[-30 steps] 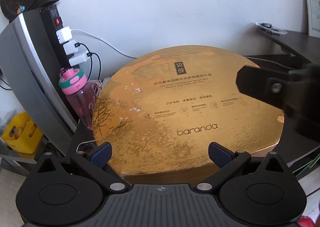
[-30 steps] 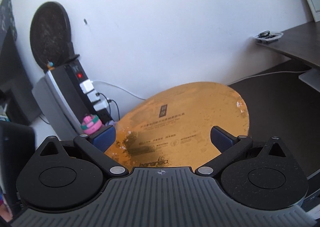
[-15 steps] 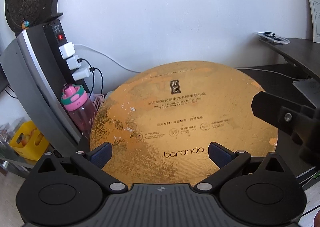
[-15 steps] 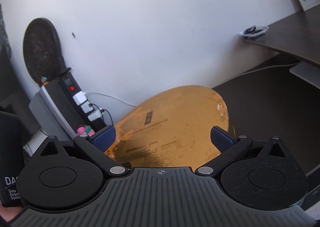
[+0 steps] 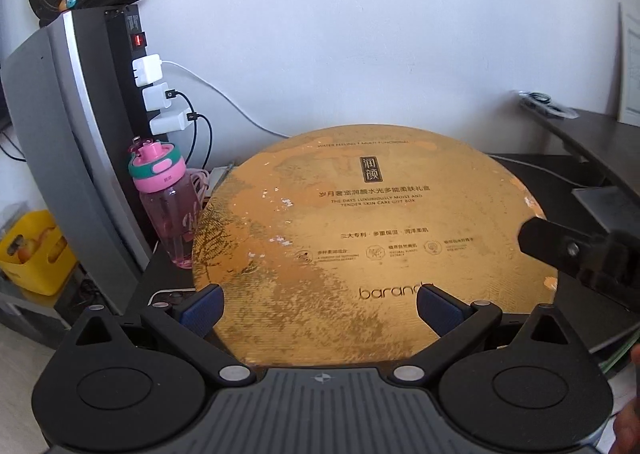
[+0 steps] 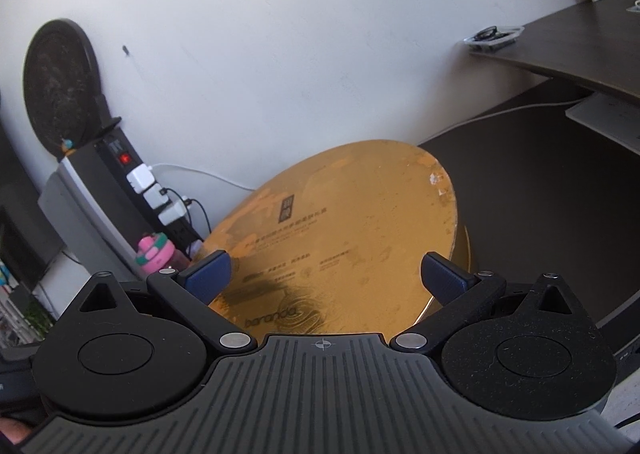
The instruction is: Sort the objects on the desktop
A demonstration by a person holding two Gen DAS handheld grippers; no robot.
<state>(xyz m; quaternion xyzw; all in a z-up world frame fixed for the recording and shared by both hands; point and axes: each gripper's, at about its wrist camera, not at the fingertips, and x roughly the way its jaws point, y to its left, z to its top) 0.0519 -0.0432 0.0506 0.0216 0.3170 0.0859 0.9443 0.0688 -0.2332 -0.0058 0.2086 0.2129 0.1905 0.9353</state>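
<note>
Gold round box [image 5: 372,230] reads "baranda" (smaller print perhaps "skin care gift box").

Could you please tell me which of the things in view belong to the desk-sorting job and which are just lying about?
Part of the job:
- round gold gift box, lying flat on the dark desk
- left gripper, open
- right gripper, open

Just lying about:
- pink transparent water bottle
- black power strip with white chargers
- yellow plastic crate
</note>
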